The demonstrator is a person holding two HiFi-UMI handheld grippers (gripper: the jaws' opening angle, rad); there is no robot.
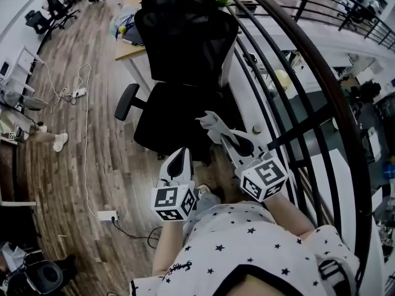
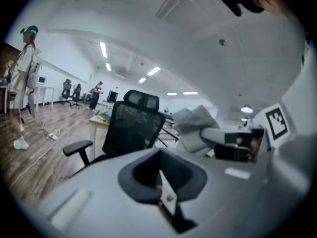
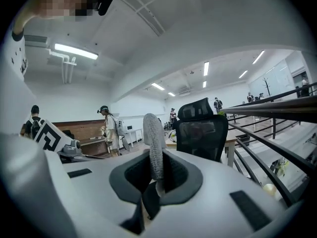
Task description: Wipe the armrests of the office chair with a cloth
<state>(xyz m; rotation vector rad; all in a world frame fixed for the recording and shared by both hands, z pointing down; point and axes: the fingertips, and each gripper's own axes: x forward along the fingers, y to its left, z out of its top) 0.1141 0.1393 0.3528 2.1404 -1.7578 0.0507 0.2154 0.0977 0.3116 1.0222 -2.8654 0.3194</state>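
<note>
Right gripper point(image 3: 154, 185): jaws pinching the lower end of a grey cloth point(image 3: 154, 143). The cloth's long axis runs straight out of the jaws, its free end pointing toward the office chair point(image 1: 185, 48). Left gripper point(image 2: 166, 192): jaws pressed together, nothing between. Chair: ahead of both grippers, backrest upright. Armrest point(image 1: 126, 101): at the head view's left, well apart from the cloth. Railing point(image 1: 321, 91): on the right.

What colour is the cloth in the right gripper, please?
The cloth is grey; right gripper view shows best.

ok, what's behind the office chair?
A light wooden desk with some clutter on top stands behind the office chair. The backrest covers most of the desk, so the rest of its top is hidden.
</note>
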